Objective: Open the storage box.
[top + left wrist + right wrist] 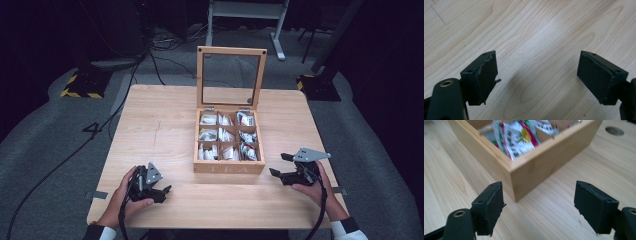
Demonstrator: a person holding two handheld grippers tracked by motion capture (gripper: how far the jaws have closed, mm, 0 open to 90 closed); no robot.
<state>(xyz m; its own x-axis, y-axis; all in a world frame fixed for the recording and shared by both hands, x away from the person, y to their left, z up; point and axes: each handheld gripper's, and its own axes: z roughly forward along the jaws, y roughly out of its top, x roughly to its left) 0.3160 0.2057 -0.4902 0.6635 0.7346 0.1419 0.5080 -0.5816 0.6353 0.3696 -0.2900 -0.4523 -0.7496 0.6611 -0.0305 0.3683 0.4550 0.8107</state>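
A wooden tea box (228, 168) stands in the middle of the table, its glass-paned lid (200, 75) raised upright at the back. Its compartments hold several tea packets (223, 135). My left gripper (161, 194) rests low at the near left of the table, left of the box, open with nothing between its jaws; in the left gripper view (537, 72) bare wood lies between them. My right gripper (276, 164) is open just right of the box's front corner. In the right gripper view (540, 202) that box corner (536, 167) is close ahead, with a red-and-green packet (516, 137) inside.
The light wooden table (160, 125) has bare room to the left of and in front of the box. A round hole (614, 130) is set in the tabletop beyond the box. Cables and stand feet lie on the grey floor behind the table.
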